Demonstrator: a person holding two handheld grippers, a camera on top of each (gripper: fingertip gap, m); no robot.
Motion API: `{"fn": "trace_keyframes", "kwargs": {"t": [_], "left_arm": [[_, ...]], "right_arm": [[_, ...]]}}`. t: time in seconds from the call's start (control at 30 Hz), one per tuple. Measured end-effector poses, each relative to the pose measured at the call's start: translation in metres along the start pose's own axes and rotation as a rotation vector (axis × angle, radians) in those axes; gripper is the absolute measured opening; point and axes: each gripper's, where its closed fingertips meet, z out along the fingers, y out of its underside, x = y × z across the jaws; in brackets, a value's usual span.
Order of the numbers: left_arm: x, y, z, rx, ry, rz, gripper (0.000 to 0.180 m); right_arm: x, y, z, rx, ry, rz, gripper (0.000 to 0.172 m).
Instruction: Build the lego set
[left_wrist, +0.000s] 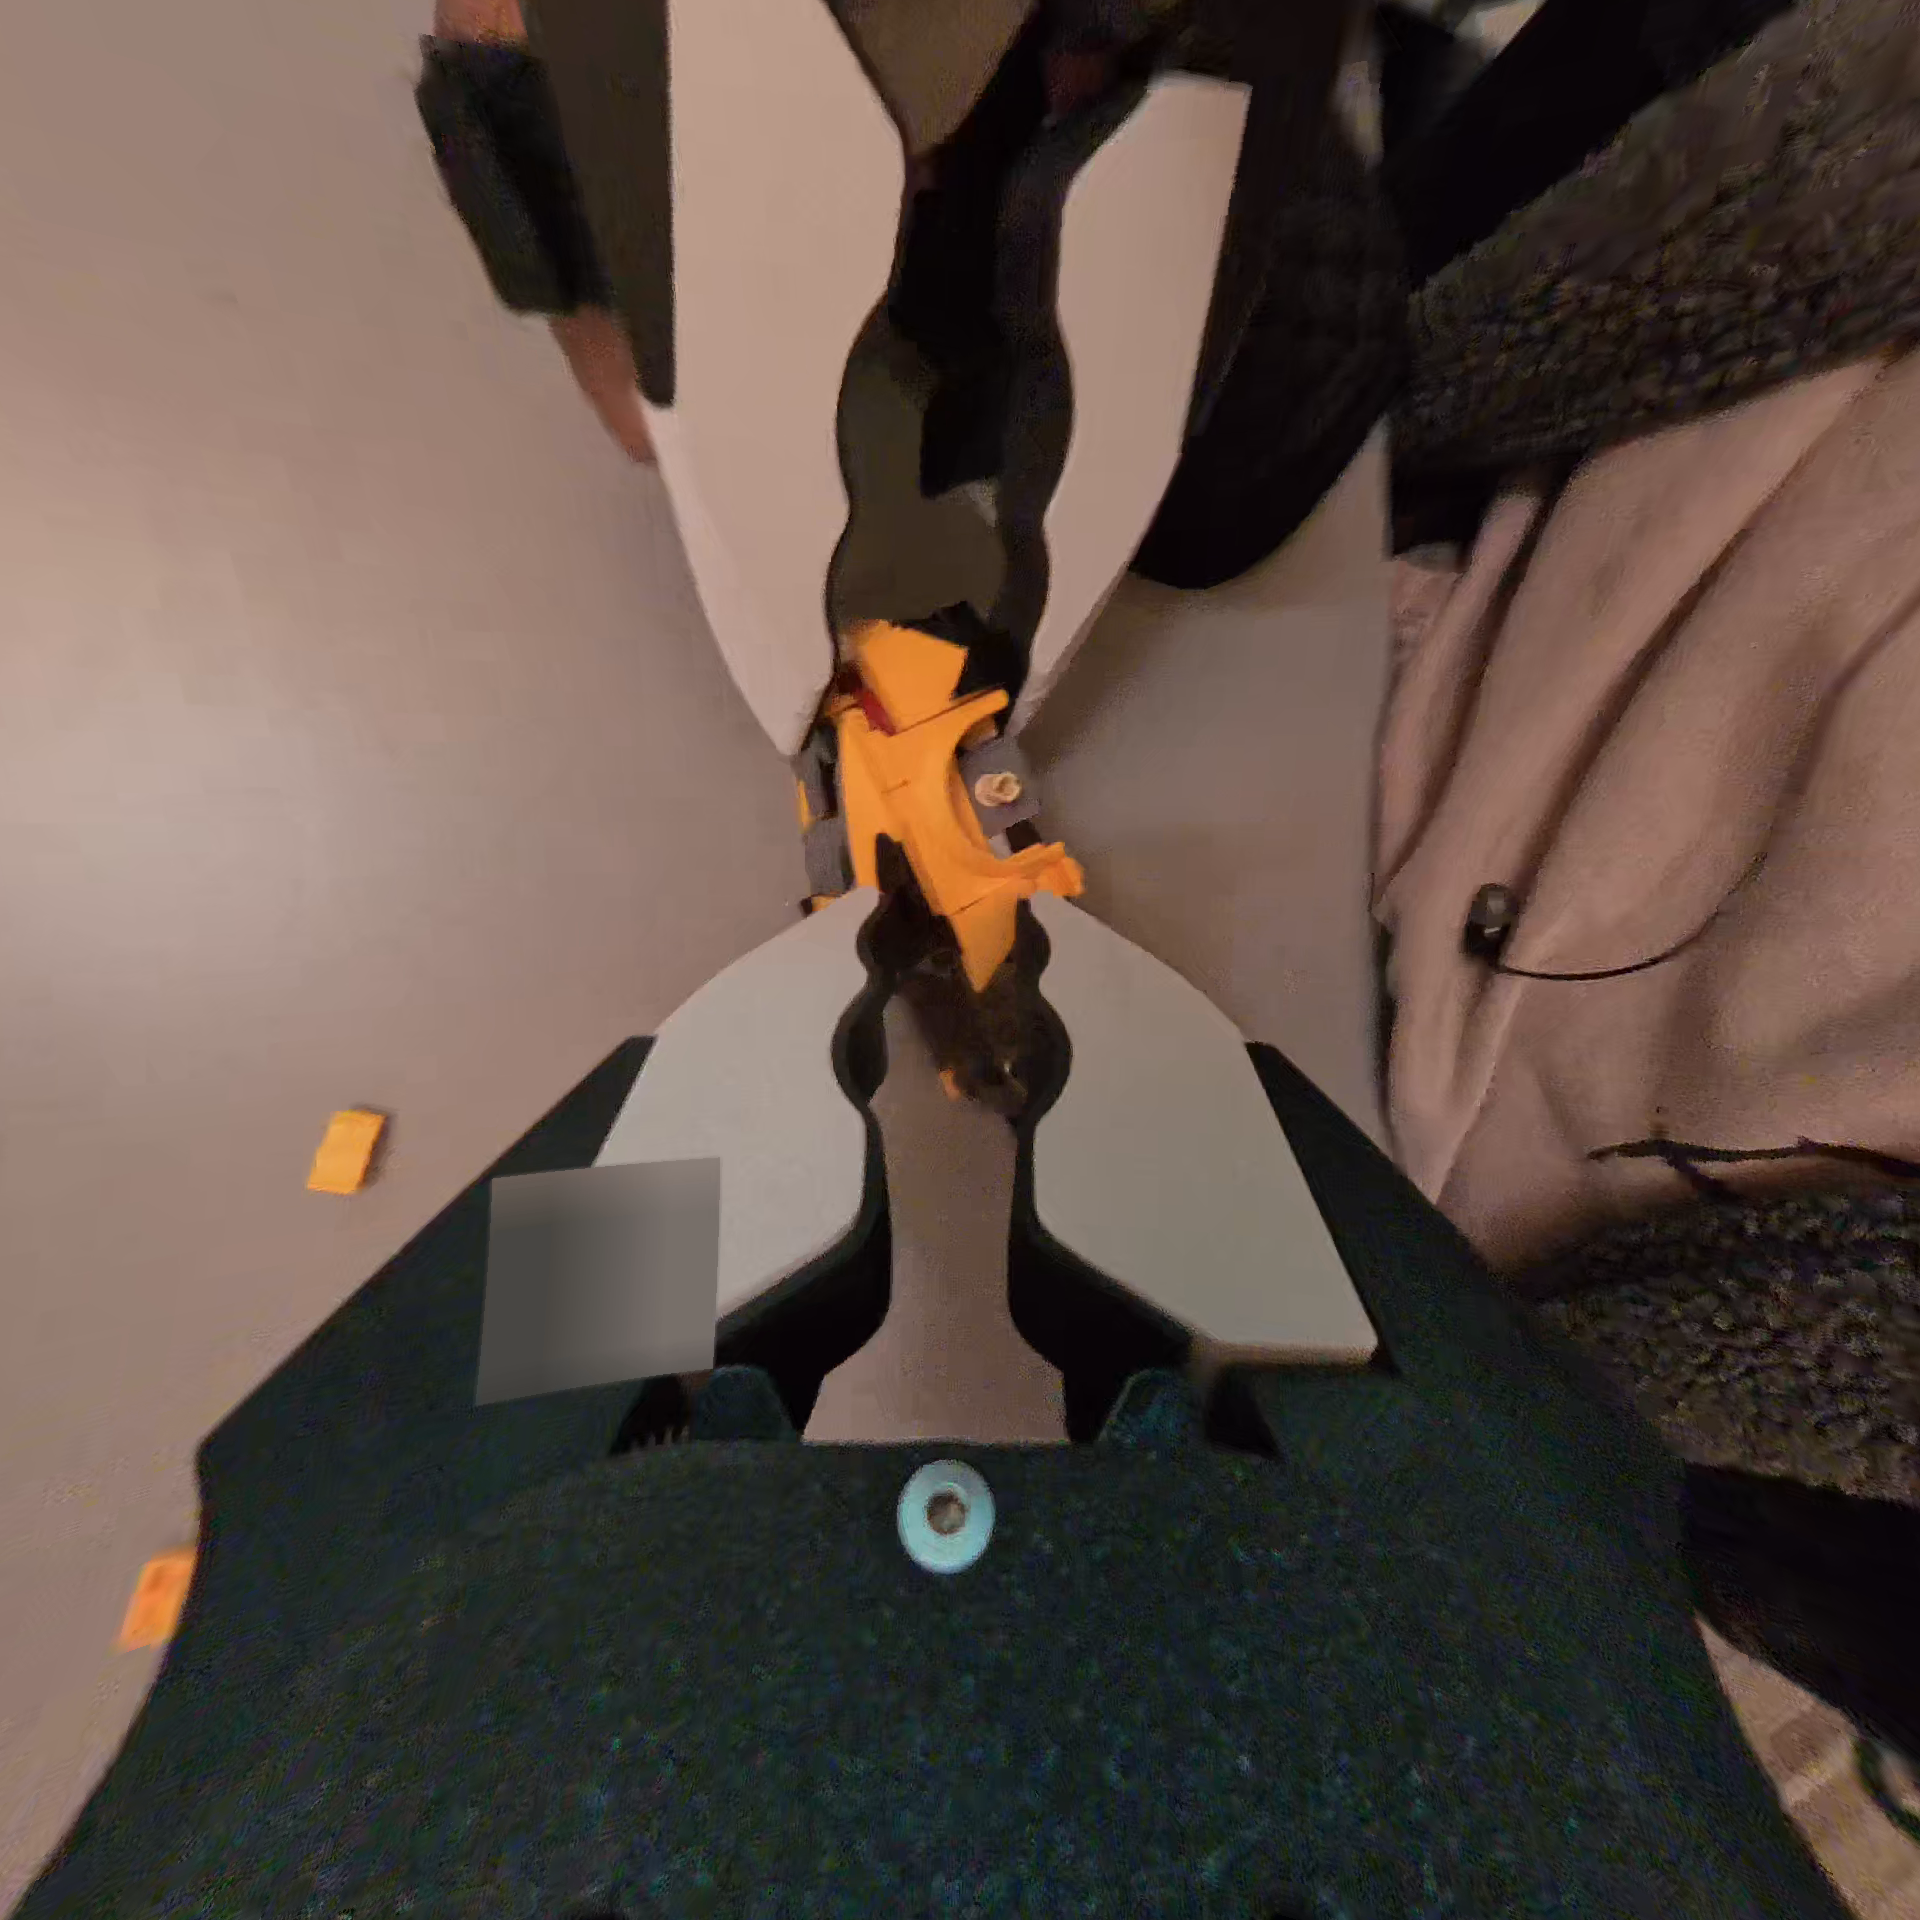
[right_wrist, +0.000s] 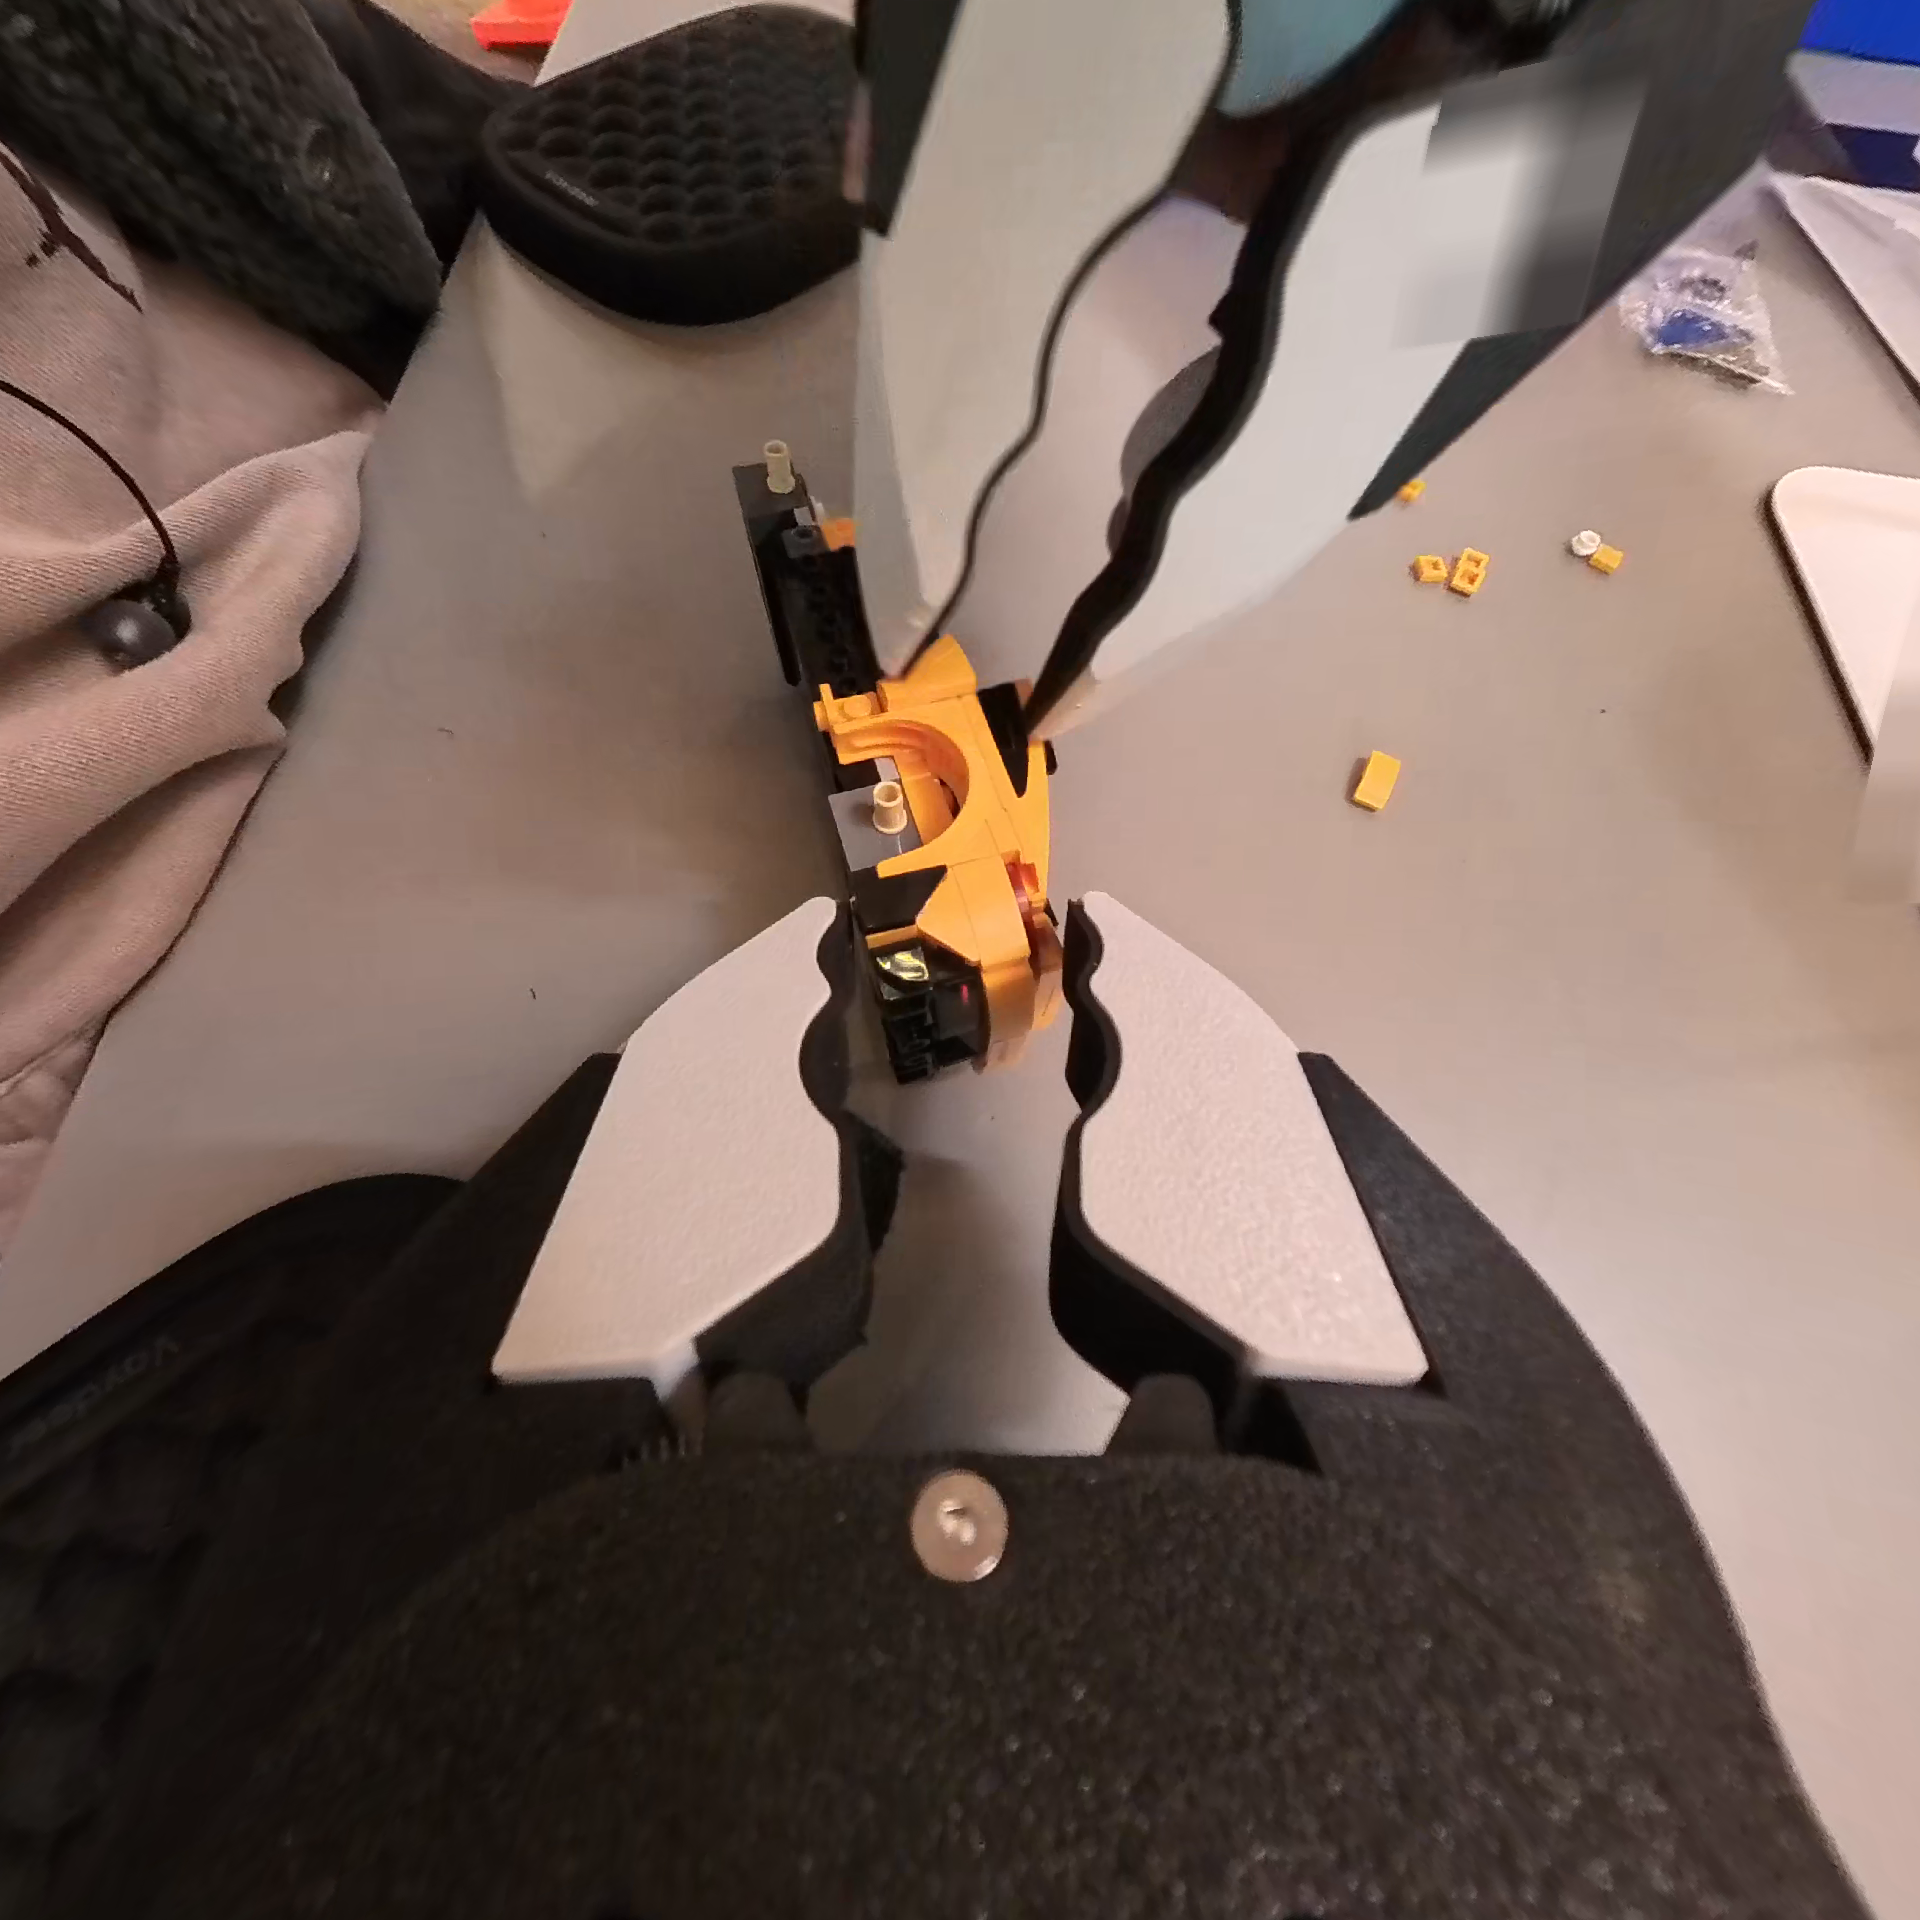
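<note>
An orange and black brick model (right_wrist: 935, 821) with tan pins lies along the grey table (right_wrist: 520, 831). It also shows in the left wrist view (left_wrist: 904, 800). My right gripper (right_wrist: 961, 914) is shut on its near end, with the left pad on the black block and the right pad on the orange and red side. My left gripper (left_wrist: 951, 935) comes from the opposite side. Its fingers stand on either side of the model's other end. It is blurred where it shows in the right wrist view (right_wrist: 977, 686), and I see no firm press. The right gripper (left_wrist: 920, 675) shows at the top of the left wrist view.
Loose orange bricks lie on the table (right_wrist: 1377, 779), (right_wrist: 1455, 569), (left_wrist: 348, 1151). A clear bag of blue parts (right_wrist: 1704, 322) and a white board (right_wrist: 1849, 582) lie at the right. A person's beige hoodie (left_wrist: 1610, 831) and a black padded object (right_wrist: 675, 177) are close by. The grippers are tip to tip, or close to it.
</note>
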Motion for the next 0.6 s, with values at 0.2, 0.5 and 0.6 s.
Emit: {"fn": "trace_keyframes", "kwargs": {"t": [0.2, 0.5, 0.6], "left_arm": [[0.0038, -0.0024, 0.0018, 0.019, 0.123, -0.084, 0.015], [0.0044, -0.0008, 0.0016, -0.013, 0.110, -0.021, 0.015], [0.0046, 0.0001, 0.0015, -0.039, 0.091, 0.010, 0.016]], "right_arm": [[-0.0001, -0.0003, -0.0002, 0.004, -0.002, 0.000, 0.039], [-0.0005, -0.0006, -0.0006, 0.005, 0.000, 0.001, 0.039], [-0.0008, -0.0007, -0.0007, 0.007, 0.000, 0.001, 0.039]]}}
